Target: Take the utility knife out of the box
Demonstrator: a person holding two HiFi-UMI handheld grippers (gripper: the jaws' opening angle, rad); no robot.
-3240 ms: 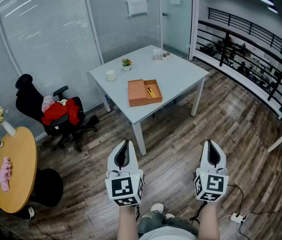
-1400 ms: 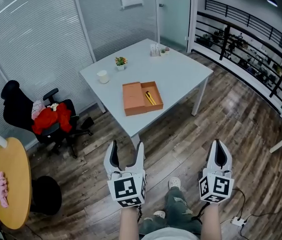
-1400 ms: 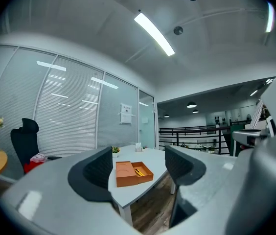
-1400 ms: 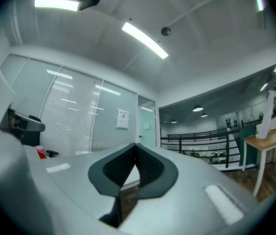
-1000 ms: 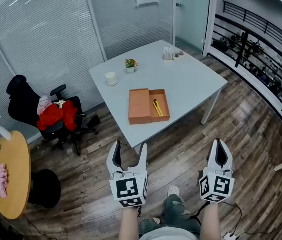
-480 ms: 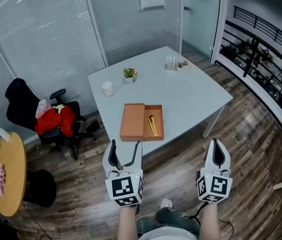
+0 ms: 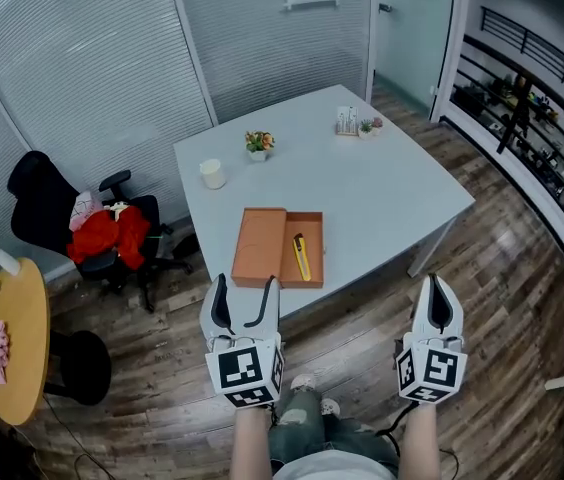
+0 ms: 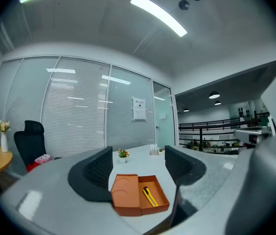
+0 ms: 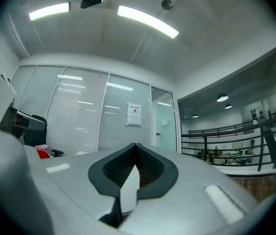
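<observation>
An open orange box lies near the front edge of the light grey table; its lid lies flat to the left. A yellow utility knife rests in the box's right half, also the knife in the box in the left gripper view. My left gripper is open and empty, just short of the table's front edge, below the box. My right gripper is shut and empty, out over the floor to the right of the table's front corner.
A white cup, a small potted plant and small items stand at the table's far side. A black office chair with red cloth and a round wooden table are at left. A railing runs at right.
The view has closed in on the table over the frames. The left gripper went from shut to open. The box now lies just ahead of the left gripper.
</observation>
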